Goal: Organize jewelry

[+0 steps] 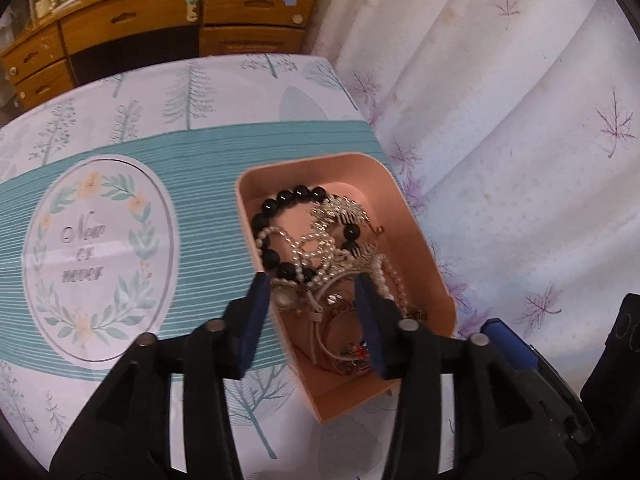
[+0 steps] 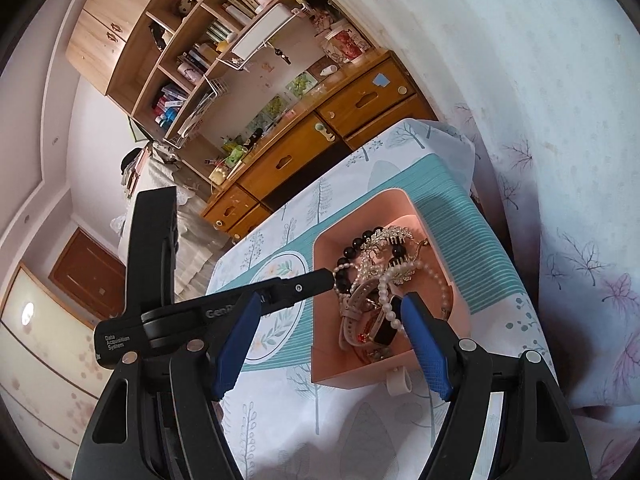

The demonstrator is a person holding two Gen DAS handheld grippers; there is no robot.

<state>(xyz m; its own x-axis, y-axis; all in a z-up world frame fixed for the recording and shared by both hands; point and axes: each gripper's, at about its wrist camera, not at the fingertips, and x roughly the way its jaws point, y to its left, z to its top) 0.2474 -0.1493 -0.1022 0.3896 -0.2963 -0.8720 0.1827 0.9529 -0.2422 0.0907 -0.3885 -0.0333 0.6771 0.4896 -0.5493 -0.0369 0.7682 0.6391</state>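
Left claw (image 1: 312, 292): part open over the pink tray (image 1: 434, 240), nothing pinched.
Right claw (image 2: 328, 320): wide, empty, just short of the tray.
Jewelry: tangled in the tray on the table (image 1: 224, 92).
Handling: I judge the black bead bracelet (image 1: 276, 216) stiff and slippery; pearl strand (image 1: 308, 252) limp, snags.
Grip: across the beads.

On the bench (image 1: 192, 92), toward the right of the frame, a tray (image 1: 436, 276) holds a bead bracelet (image 1: 276, 216), pearl strands (image 1: 308, 252) and a watch (image 2: 360, 320) heaped together, with a dresser (image 1: 160, 28) behind in the upper left.
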